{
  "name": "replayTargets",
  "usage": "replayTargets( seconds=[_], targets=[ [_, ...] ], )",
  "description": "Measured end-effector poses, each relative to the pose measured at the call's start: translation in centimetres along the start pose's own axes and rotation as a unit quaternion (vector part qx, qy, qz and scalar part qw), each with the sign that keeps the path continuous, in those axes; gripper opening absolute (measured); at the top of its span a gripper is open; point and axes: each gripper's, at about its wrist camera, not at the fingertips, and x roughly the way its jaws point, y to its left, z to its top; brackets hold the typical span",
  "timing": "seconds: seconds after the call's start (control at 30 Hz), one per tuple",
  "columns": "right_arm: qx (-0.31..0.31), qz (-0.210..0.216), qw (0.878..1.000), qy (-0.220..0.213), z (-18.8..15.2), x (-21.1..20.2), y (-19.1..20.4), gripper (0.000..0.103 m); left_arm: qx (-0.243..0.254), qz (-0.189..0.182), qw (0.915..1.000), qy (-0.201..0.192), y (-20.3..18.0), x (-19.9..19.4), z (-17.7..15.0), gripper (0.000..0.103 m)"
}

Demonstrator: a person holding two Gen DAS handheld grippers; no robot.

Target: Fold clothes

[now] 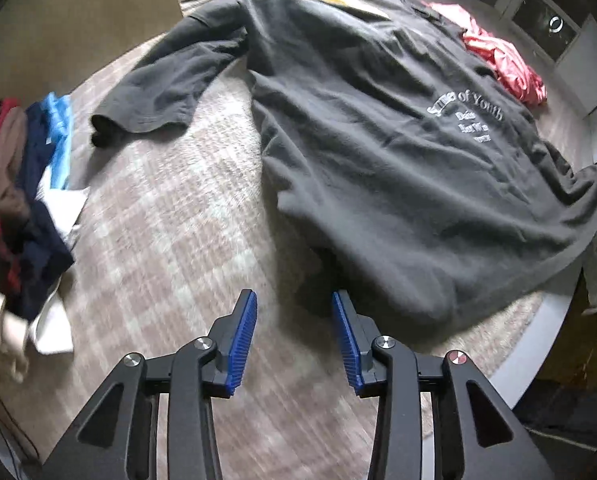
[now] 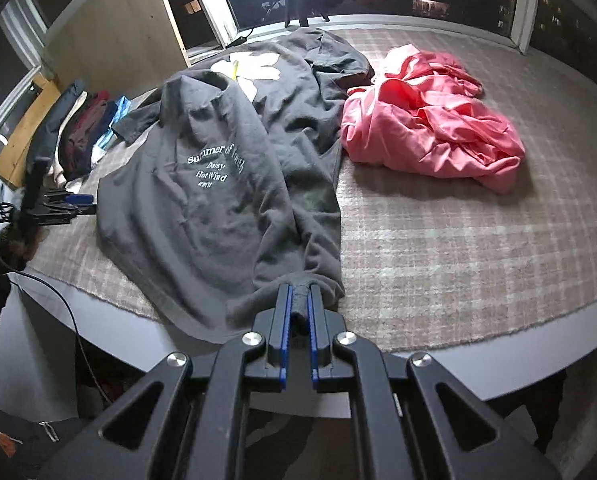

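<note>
Charcoal sweatshirt (image 2: 218, 184) lies partly doubled at the middle of the checked blanket (image 2: 458, 240), its hem corner pinched by the right gripper (image 2: 298, 304).
The left gripper (image 1: 294, 320), jaws spread and holding nothing, hovers at the near hem; that edge would best be taken there and both corners carried level so the fold lands square. Crumpled pink garment (image 2: 430, 120) at 2 o'clock crowds the space; a stack of folded clothes (image 1: 22, 184) sits at 9 o'clock.

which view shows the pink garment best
The right wrist view: the whole crumpled pink garment lies in sharp, full sight beside the dark sweatshirt. The left wrist view catches only a blurred strip of it beyond the sweatshirt's far edge.
</note>
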Motion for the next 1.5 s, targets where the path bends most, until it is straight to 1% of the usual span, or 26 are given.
replayTargets(
  seconds=[0.07, 0.13, 0.17, 0.2, 0.27, 0.4, 0.47, 0.57, 0.67, 0.73, 0.87, 0.97, 1.07, 1.17, 1.3, 1.33, 1.37, 1.4, 1.47, 1.5],
  targets=[
    [0.003, 0.001, 1.000, 0.001, 0.3, 0.2, -0.2, 0.007, 0.008, -0.006, 0.9999, 0.007, -0.1, 0.9, 0.7, 0.037],
    [0.005, 0.001, 1.000, 0.002, 0.6, 0.5, -0.5, 0.007, -0.007, -0.016, 0.9998, -0.006, 0.4, -0.7, -0.3, 0.036],
    [0.006, 0.000, 1.000, 0.003, 0.8, 0.6, -0.7, 0.007, -0.016, -0.020, 0.9996, -0.014, 0.7, -1.8, -0.9, 0.029],
    [0.007, -0.001, 1.000, 0.003, 1.0, 0.8, -0.8, 0.007, -0.026, -0.024, 0.9991, -0.023, 1.1, -2.8, -1.6, 0.007],
    [0.009, 0.000, 1.000, 0.004, 1.4, 1.0, -1.0, 0.007, -0.045, -0.033, 0.9977, -0.039, 1.8, -4.9, -2.9, 0.004],
    [-0.001, -0.002, 1.000, -0.005, 2.9, 0.8, -0.9, 0.007, -0.083, -0.049, 0.9927, -0.073, 3.1, -9.1, -5.6, 0.004],
    [-0.005, -0.001, 1.000, -0.014, 3.6, 0.0, -0.7, 0.007, -0.101, -0.058, 0.9892, -0.089, 3.8, -11.3, -6.9, 0.004],
    [-0.015, 0.002, 0.999, -0.040, 4.6, -2.6, -0.1, 0.007, -0.129, -0.070, 0.9825, -0.114, 4.8, -14.4, -8.9, 0.002],
    [-0.011, 0.018, 0.998, -0.051, 3.6, -4.5, 0.0, 0.007, -0.157, -0.082, 0.9743, -0.139, 5.9, -17.6, -10.9, 0.002],
    [0.003, 0.031, 0.998, -0.047, 2.2, -4.6, 0.0, 0.007, -0.162, -0.076, 0.9713, -0.157, 6.4, -19.4, -9.8, 0.002],
    [0.013, 0.035, 0.999, 0.004, -2.4, -1.8, 1.1, 0.007, -0.167, -0.058, 0.9650, -0.193, 7.4, -23.0, -6.6, 0.002],
    [-0.014, 0.018, 0.999, -0.042, 2.9, -5.6, 2.6, 0.007, -0.171, -0.044, 0.9593, -0.220, 8.2, -25.6, -4.2, 0.002],
    [-0.042, 0.000, 0.995, -0.091, 8.5, -9.5, 4.1, 0.007, -0.175, -0.031, 0.9526, -0.247, 9.0, -28.3, -1.9, 0.002],
    [-0.070, -0.018, 0.988, -0.139, 14.1, -13.4, 5.6, 0.007, -0.178, -0.017, 0.9449, -0.274, 9.8, -30.9, 0.5, 0.002],
    [-0.107, -0.042, 0.973, -0.202, 21.5, -18.7, 7.6, 0.007, -0.182, 0.001, 0.9334, -0.309, 10.8, -34.5, 3.7, 0.001],
    [-0.116, -0.048, 0.968, -0.218, 23.3, -20.0, 8.1, 0.007, -0.182, 0.020, 0.9258, -0.330, 10.9, -37.5, 3.8, 0.000],
    [-0.125, -0.054, 0.963, -0.233, 25.2, -21.3, 8.7, 0.007, -0.182, 0.045, 0.9153, -0.357, 11.0, -41.3, 3.5, 0.000],
    [-0.134, -0.060, 0.957, -0.249, 27.0, -22.6, 9.2, 0.007, -0.180, 0.063, 0.9071, -0.375, 10.9, -44.2, 2.9, 0.000],
    [-0.146, -0.064, 0.956, -0.245, 26.0, -23.5, 9.3, 0.007, -0.180, 0.077, 0.8971, -0.396, 10.5, -48.5, 0.4, 0.000],
    [-0.152, -0.067, 0.956, -0.243, 25.4, -23.8, 9.4, 0.007, -0.175, 0.085, 0.8978, -0.395, 9.9, -49.1, -0.9, 0.000]
  ],
)
